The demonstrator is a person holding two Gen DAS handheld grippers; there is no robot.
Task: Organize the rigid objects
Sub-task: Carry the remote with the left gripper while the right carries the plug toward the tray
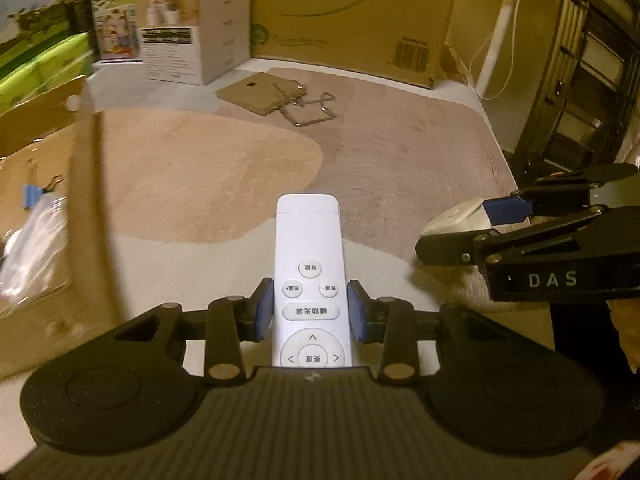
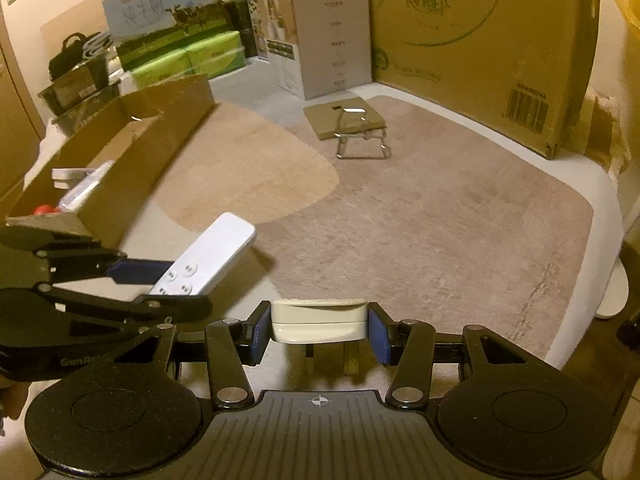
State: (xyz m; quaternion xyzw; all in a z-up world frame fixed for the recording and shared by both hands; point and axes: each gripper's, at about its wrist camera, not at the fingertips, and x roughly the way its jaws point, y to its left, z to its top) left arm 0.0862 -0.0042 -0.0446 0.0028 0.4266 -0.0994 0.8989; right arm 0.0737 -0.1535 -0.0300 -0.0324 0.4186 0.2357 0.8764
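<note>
A white remote control [image 1: 310, 280] with round buttons sits lengthwise between the blue pads of my left gripper [image 1: 311, 312], which is shut on its sides and holds it off the rug. From the right wrist view the same remote [image 2: 208, 256] juts out of the left gripper [image 2: 160, 280] at the lower left. My right gripper [image 2: 319, 326] is shut on a cream-white plug adapter [image 2: 319, 320], whose metal prongs hang below it. In the left wrist view that adapter [image 1: 456, 218] shows at the right edge, in the right gripper [image 1: 476, 224].
An open cardboard box [image 2: 132, 168] holding several small items stands at the left. A flat cardboard piece [image 2: 344, 118] and a wire stand [image 2: 362, 144] lie on the rug [image 2: 420, 220] farther back. Large cartons [image 2: 472, 40] line the far side.
</note>
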